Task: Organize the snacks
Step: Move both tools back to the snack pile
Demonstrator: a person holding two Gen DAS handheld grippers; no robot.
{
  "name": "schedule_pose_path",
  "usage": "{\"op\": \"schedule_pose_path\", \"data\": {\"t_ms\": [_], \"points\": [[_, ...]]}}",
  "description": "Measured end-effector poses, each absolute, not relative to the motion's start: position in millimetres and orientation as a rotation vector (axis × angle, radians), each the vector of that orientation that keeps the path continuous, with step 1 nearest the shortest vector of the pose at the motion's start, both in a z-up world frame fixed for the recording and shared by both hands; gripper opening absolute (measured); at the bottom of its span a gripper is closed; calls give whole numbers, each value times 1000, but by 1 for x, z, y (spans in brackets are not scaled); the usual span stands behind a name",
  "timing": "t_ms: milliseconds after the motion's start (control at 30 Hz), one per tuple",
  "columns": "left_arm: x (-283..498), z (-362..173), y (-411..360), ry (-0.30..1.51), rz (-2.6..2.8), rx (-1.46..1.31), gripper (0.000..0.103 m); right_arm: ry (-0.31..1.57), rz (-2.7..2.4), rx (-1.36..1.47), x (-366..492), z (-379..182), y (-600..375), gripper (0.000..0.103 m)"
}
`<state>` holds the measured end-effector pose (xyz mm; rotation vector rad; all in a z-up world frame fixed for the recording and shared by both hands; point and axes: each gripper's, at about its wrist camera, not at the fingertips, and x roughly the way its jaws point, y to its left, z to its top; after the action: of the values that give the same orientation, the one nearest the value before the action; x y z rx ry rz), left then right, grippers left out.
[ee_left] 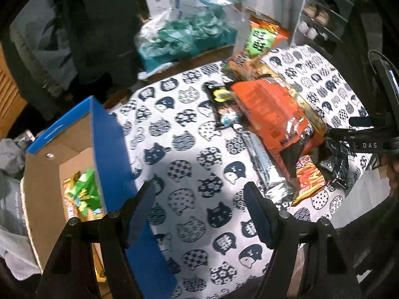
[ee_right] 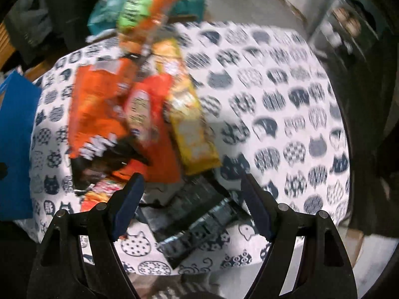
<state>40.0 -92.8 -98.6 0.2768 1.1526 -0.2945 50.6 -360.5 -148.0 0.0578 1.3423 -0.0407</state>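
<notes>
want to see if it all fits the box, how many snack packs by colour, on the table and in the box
orange or red packs: 4
yellow pack: 1
black packs: 2
silver pack: 1
green pack, in the box: 1
total: 9 at least; the pile overlaps and is blurred

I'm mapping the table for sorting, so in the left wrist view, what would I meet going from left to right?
Blue cardboard box with a green snack bag inside → bare stretch of cat-print tablecloth → big orange snack bag in the pile → the right gripper at the right edge.
</notes>
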Motion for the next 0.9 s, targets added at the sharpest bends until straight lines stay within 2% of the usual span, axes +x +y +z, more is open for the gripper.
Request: {"op": "schedule_pose_path", "data": {"t_ms": [367, 900], "points": [[46, -117, -116, 1157, -297, 346, 74, 1423, -125, 180, 39, -182, -372, 79], [50, -118, -146, 1178, -340, 347, 75, 1478, -108, 82, 26, -202, -371, 81]]}}
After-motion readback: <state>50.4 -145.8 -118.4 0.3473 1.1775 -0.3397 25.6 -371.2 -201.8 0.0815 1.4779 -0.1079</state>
